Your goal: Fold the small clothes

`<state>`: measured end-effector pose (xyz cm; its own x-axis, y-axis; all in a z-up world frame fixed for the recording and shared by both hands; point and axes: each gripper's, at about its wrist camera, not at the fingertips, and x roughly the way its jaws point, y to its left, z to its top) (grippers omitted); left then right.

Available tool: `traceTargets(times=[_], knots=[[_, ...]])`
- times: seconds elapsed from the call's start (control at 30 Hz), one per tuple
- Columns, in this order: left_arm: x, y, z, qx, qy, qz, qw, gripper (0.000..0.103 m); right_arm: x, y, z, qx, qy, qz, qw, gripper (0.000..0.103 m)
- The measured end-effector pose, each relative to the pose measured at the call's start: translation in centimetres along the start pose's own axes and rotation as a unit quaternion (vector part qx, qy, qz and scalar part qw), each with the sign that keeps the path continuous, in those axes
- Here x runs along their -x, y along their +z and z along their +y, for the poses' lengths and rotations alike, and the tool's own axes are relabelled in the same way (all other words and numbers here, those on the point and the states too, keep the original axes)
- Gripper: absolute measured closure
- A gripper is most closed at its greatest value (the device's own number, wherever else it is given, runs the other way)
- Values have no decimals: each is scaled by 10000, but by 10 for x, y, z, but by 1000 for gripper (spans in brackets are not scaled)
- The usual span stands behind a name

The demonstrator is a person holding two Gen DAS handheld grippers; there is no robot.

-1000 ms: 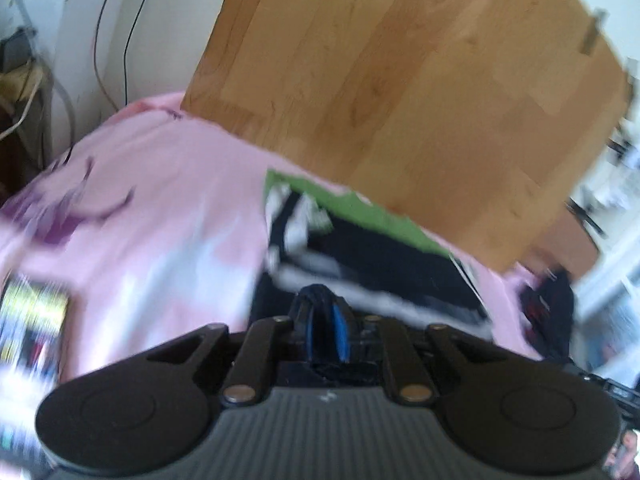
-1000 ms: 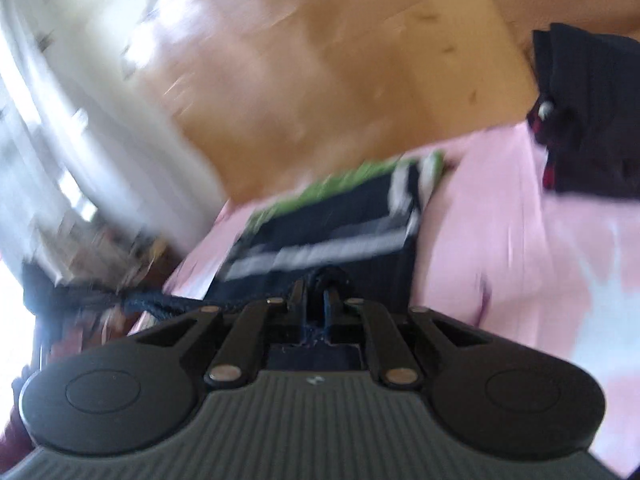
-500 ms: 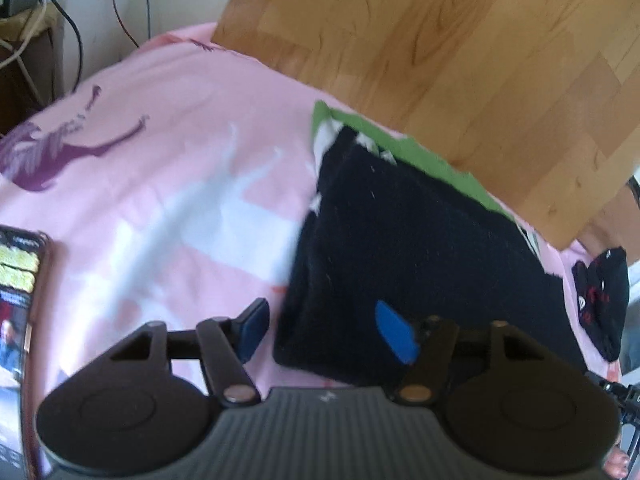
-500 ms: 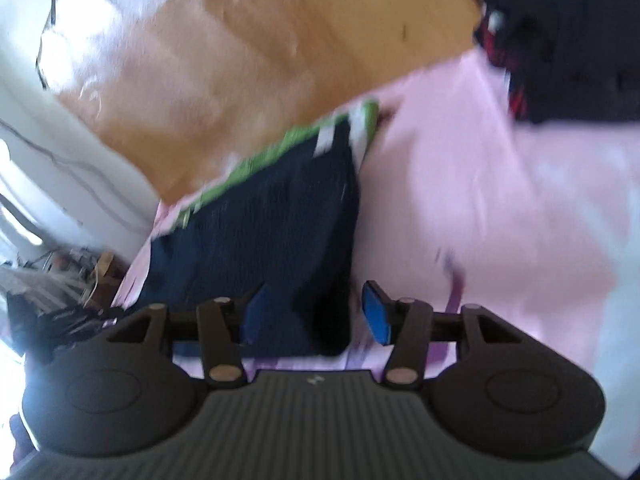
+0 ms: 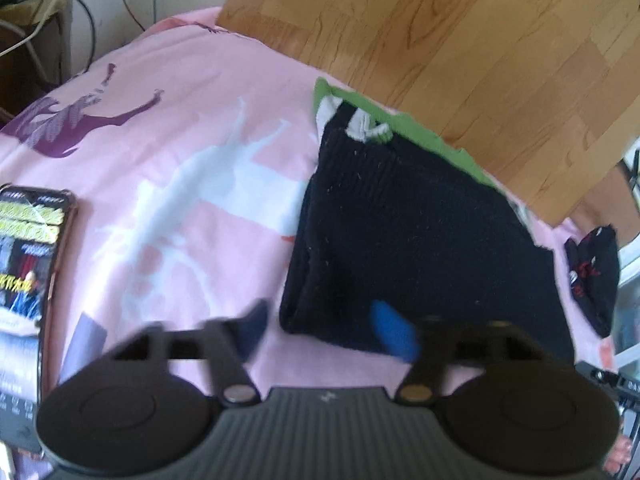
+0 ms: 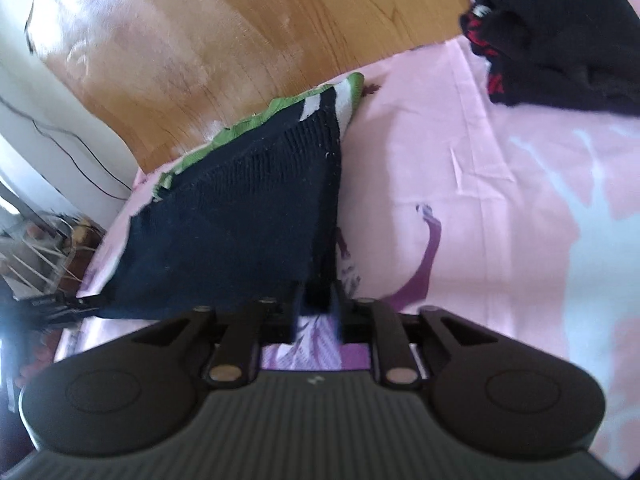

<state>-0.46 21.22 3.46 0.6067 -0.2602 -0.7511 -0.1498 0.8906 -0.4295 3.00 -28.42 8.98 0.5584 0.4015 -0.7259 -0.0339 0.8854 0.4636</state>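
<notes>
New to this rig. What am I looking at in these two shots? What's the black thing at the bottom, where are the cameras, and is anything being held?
There is no robot arm here. A person holds a two-finger gripper in each hand, and each gripper carries a fisheye camera that looks forward along its fingers. The black shape at the bottom of each picture is the gripper's own body.

In the left wrist view, the left gripper is open and holds nothing. Ahead of it, a folded dark knit garment with green and white trim lies on a pink sheet. A lit phone lies at the left edge. The wooden floor shows beyond.

In the right wrist view, the right gripper has its jaws narrowed around the garment's near corner. The blur hides whether it is pinching the cloth. A pile of dark clothes lies further away.
</notes>
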Motion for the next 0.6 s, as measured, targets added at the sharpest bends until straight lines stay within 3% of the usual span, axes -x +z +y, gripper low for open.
traceTargets(times=[0.07,0.17,0.23,0.33,0.4,0.47,0.53,0.6], knots=[[4,-4,4,158,-245,-4,9996,27,14,-4,-6,-286,165,-32,9994,52],[-7,-9,8,540,-756,209,9955,27,12,-14,-11,-874,445,147,9951,52],[-20,-10,7,646,-863,187,9940,26,-2,-19,-13,-1265,596,292,9897,52],[-27,-5,5,793,-898,-12,9928,28,-20,-15,-9,-1586,627,19,9853,52],[-34,-3,9,1011,-886,-136,9908,43,-31,-10,-6,-1738,689,-133,9823,52],[-40,-3,13,1128,-670,-304,9909,87,-41,-5,-4,-1872,685,-279,9795,57],[-45,-4,18,1332,-659,-338,9883,92,-50,-1,-2,-1805,491,-358,9817,87],[-43,-6,18,1466,-629,-306,9867,93,-52,2,-7,-1866,475,-342,9807,88]])
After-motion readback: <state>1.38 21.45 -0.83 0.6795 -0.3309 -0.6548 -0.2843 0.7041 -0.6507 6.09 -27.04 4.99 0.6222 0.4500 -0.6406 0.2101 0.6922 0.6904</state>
